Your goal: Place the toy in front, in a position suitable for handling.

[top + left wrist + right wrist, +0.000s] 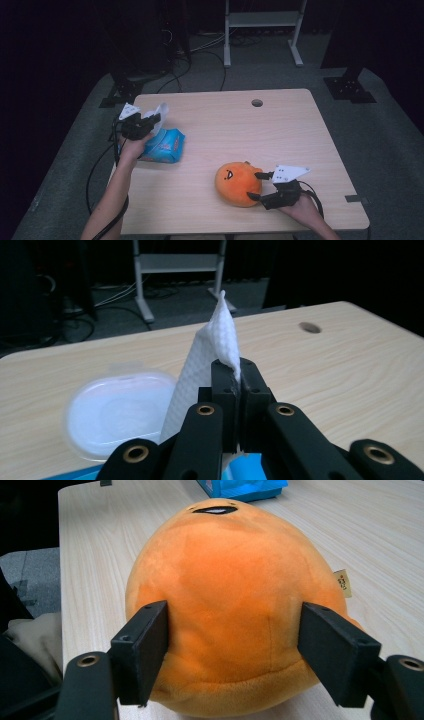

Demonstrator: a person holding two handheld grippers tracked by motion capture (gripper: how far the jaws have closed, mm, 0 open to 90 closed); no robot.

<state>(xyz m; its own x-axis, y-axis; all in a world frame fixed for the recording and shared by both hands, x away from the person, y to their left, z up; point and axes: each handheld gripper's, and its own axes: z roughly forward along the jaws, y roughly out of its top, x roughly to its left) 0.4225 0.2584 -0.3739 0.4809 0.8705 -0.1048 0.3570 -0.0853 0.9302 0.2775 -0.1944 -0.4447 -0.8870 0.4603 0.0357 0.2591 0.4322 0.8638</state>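
My left gripper [150, 121] is clamped tight on a white wipe [210, 360]. In the left gripper view the two jaws meet with the sheet pinched between them, its tip standing up above them and the rest hanging down toward the pack [162, 146]. That pack is blue and lies on the left part of the table [280, 130], just under and beside my left hand [132, 149]. Its clear oval lid [117, 415] is flipped open and lies flat to the left of my jaws in the left gripper view. In the high view the wipe [161, 111] shows as a white flap at the gripper's tip, raised above the pack.

My right gripper [258, 186] is set around the orange plush [238, 183], which sits on the near right part of the table, well apart from the pack. In the right gripper view the jaws stand wide, one on each flank of the plush [235, 595], and both pads press into its sides near the base. The plush rests on the tabletop with its small face turned away from my right hand [305, 209]. A small tag [343, 583] sticks out on its right side in that view.

A round hole [257, 103] sits near the table's far edge.
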